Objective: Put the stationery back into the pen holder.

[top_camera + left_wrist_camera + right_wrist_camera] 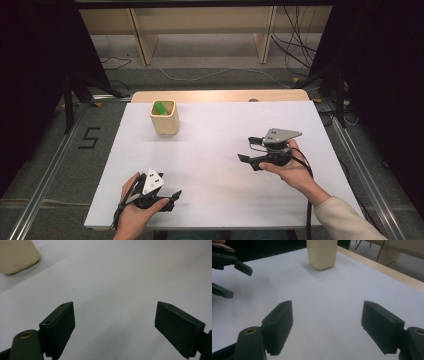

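A cream cup (164,120) stands at the back left of the white table top (220,125), with a green object (161,107) inside it. My left gripper (172,200) is near the front edge, left of centre, open and holding nothing. My right gripper (248,150) is right of centre, open and empty, its jaws turned to the left. In the left gripper view the jaws of my left gripper (115,304) stand wide apart over bare white surface, with the cup (17,255) at the top left. The right gripper (327,303) faces the cup (322,253), and the left gripper (233,280) is seen farther off.
A wooden table edge (220,95) runs along the back of the white sheet. Beyond it are wooden shelf legs (142,40) and loose cables (295,50) on the floor. Metal rails (50,175) run down both sides of the table.
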`<state>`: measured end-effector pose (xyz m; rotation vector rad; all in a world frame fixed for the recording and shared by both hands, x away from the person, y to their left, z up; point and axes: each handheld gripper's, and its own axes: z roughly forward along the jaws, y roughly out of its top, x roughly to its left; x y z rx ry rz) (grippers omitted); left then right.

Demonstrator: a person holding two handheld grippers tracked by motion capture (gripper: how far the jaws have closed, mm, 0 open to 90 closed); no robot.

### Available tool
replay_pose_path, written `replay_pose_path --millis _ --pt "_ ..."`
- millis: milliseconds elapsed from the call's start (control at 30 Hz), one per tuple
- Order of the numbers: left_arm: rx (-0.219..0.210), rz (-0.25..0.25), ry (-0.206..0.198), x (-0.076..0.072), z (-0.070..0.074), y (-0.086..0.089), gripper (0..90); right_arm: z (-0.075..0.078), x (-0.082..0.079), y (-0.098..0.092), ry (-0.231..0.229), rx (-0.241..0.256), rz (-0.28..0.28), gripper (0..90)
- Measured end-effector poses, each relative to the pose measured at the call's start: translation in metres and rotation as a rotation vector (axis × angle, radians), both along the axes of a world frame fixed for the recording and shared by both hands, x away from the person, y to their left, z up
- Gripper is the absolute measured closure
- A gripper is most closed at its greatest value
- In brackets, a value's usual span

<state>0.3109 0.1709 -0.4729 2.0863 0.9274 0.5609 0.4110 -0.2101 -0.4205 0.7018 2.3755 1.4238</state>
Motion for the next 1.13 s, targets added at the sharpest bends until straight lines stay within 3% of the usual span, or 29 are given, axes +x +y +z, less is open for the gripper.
replay_pose_path --millis 233,633,833,1133 --pt "-0.001 0.0 0.003 0.0 0.0 0.0 16.3 -0.006 -0.018 -0.024 0.012 0.003 -0.028 25.7" --pt "0.003 -0.003 0.006 0.0 -0.001 -0.001 16.3 -0.034 -0.054 -0.049 0.057 0.01 -0.048 25.5" --pt "0.006 -0.007 0.002 0.0 -0.001 -0.001 16.3 -0.043 -0.068 -0.059 0.05 0.012 -0.074 25.3" --pt "0.001 -0.013 0.006 0.0 -0.001 -0.002 16.2 -0.046 -0.076 -0.071 0.06 0.046 -0.118 24.8"
